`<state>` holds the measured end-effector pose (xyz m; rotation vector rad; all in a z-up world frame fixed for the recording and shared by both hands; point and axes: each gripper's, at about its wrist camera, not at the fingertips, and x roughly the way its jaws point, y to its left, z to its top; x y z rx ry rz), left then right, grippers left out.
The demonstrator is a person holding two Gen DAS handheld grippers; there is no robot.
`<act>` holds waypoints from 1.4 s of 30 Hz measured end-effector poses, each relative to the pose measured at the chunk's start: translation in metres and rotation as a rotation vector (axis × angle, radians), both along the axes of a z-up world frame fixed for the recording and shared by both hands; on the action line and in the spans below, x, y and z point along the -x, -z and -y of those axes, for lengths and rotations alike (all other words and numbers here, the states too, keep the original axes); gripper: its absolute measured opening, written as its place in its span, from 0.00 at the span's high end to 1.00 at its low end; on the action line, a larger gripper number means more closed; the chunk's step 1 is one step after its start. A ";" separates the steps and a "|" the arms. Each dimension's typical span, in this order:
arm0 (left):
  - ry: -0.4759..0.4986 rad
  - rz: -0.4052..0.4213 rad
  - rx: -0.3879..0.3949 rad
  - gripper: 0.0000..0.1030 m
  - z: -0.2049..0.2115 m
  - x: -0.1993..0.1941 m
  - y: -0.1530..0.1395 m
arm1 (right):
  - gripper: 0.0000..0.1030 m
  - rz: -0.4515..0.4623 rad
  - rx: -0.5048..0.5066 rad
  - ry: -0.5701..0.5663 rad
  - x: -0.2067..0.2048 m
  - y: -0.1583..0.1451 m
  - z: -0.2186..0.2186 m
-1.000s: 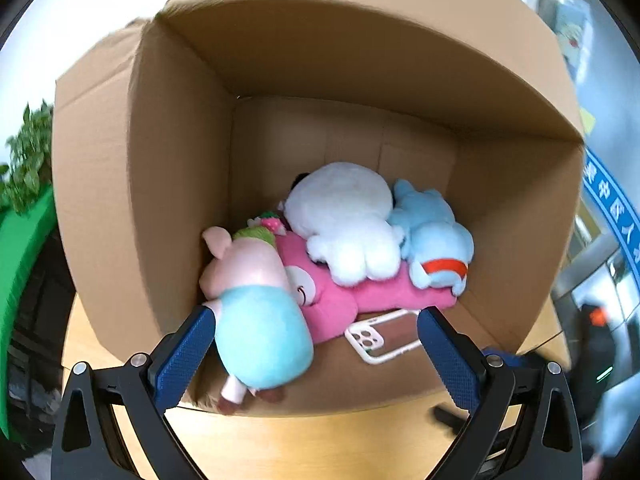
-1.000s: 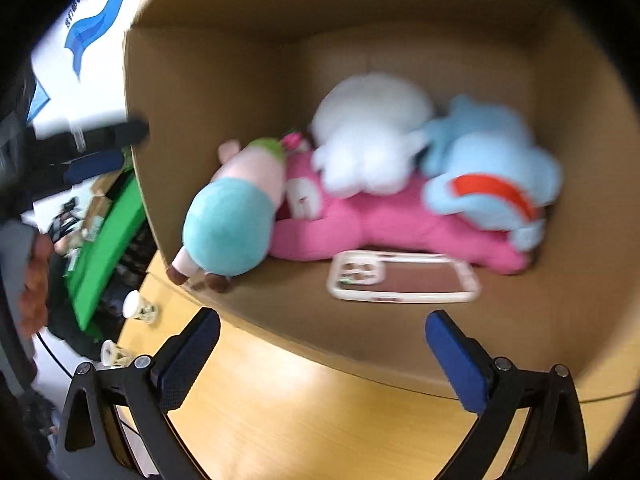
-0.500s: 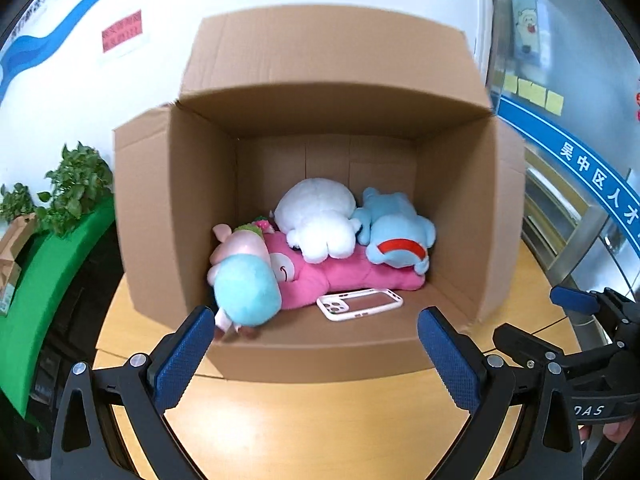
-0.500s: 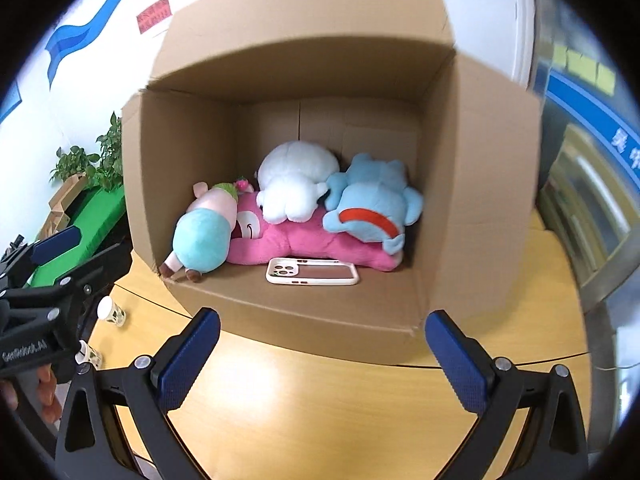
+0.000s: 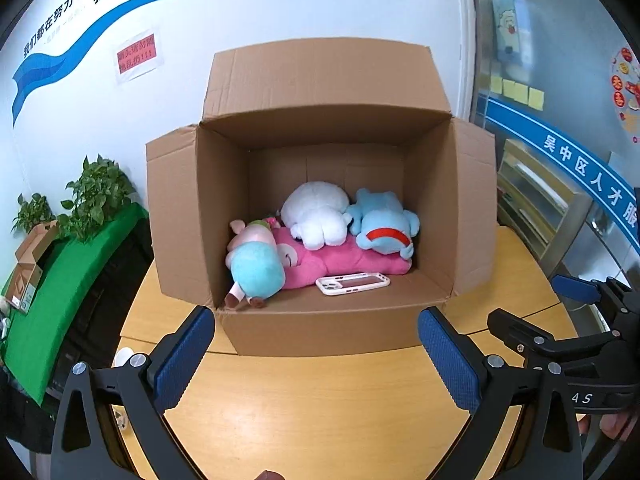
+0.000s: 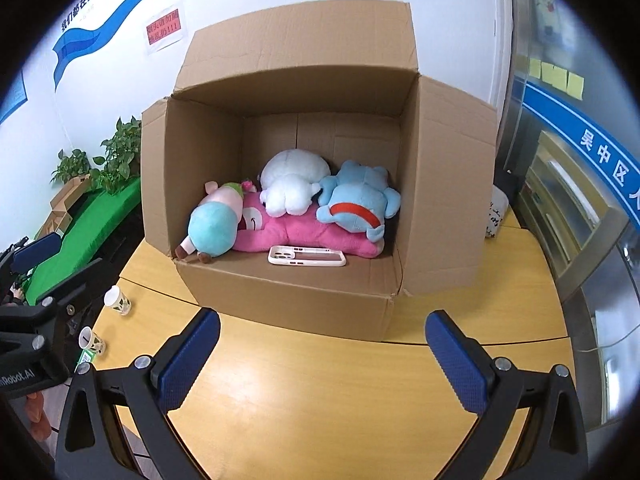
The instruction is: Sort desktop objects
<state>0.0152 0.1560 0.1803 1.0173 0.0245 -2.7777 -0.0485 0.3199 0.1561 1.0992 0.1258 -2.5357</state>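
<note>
The cardboard box [image 5: 320, 328] sits on the wooden table [image 5: 328, 408], lying on its side with the opening facing us. Inside lie a pink plush [image 5: 320, 262], a white plush [image 5: 316, 216], a blue plush [image 5: 382, 226], a pig doll [image 5: 254, 264] and a phone case [image 5: 352, 283] in front. Left gripper [image 5: 316, 354] and right gripper [image 6: 322, 358] hover over the table, both wide open and empty. Paper cups [image 6: 118, 300] stand by the table edge; plants [image 5: 96, 196] line the white wall.

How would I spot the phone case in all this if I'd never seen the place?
Find the big open cardboard box on the wooden table. Inside, soft toys lie piled toward the back. The phone case lies flat on the box floor just in front of the pink plush: the only thin, hard, cream-rimmed rectangle there.
</note>
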 end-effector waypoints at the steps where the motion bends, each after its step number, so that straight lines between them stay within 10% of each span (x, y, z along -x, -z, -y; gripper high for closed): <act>1: 0.008 -0.006 0.000 0.00 0.000 0.000 -0.002 | 0.01 -0.006 -0.003 0.003 0.000 -0.005 0.001; 11: 0.056 -0.072 -0.061 0.00 0.041 0.029 -0.022 | 0.01 -0.087 -0.054 0.072 0.021 -0.045 0.030; 28: 0.053 0.086 -0.191 0.00 0.119 0.065 0.060 | 0.00 0.086 -0.145 0.098 0.050 0.034 0.095; 42: 0.026 0.104 -0.188 0.00 0.121 0.065 0.083 | 0.00 0.046 -0.102 0.063 0.043 0.056 0.087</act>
